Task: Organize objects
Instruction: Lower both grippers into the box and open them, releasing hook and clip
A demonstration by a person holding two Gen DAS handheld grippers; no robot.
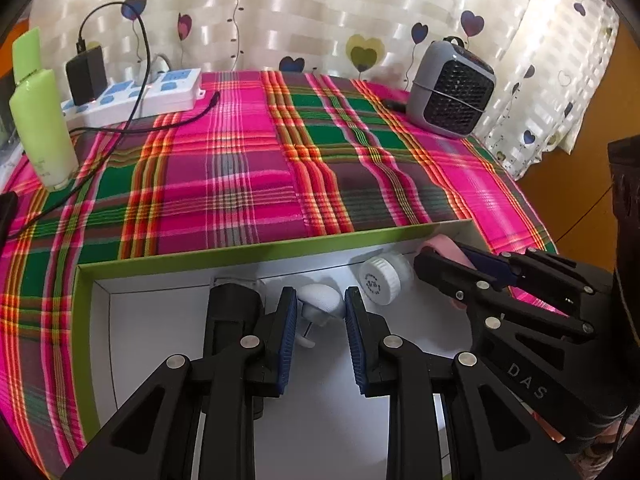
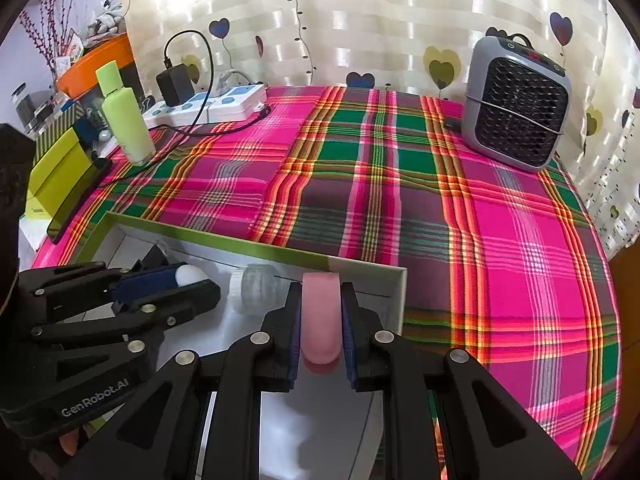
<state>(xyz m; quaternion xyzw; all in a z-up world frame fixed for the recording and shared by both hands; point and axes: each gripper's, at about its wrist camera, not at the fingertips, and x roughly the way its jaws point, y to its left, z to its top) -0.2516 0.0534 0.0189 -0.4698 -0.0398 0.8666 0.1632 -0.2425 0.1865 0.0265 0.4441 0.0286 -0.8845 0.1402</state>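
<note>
**Grippers over the box**

Grippers both hang above one shallow box [image 1: 256,249] with green walls and a white floor, which lies at the near edge of the plaid cloth [image 1: 240,168].

Right gripper [image 2: 321,320] sits over the box's right end. Its jaws are pressed flat against both sides of a pink block [image 2: 321,316], which stands upright between the blue pads [image 2: 347,332]; the block's top reaches level with the box's far wall.

Left gripper [image 1: 320,320] sits over the middle of the box. Its jaws stand narrowly apart, and a white rounded piece [image 1: 318,300] with a thin stem lies between the fingertips. Whether the pads [image 1: 289,332] actually press on it cannot be told from either view.

Inside the box, just right of the white piece and near the far wall, a white screw cap [image 1: 380,280] lies on its side. A clear piece shows at the far wall to the left, mostly hidden behind the left finger.

Beyond the box the cloth runs bare to the curtain [image 1: 320,12]. Far left of the box stand a green bottle [image 1: 42,120], a power strip [image 1: 160,94] with a black charger [image 1: 86,76] plugged in, and a loose black cable [image 1: 132,120]. Far right of the box, against the curtain, stands a grey fan heater [image 2: 516,108]. A yellow-green carton [image 2: 60,168] sits off the cloth's left edge.
</note>
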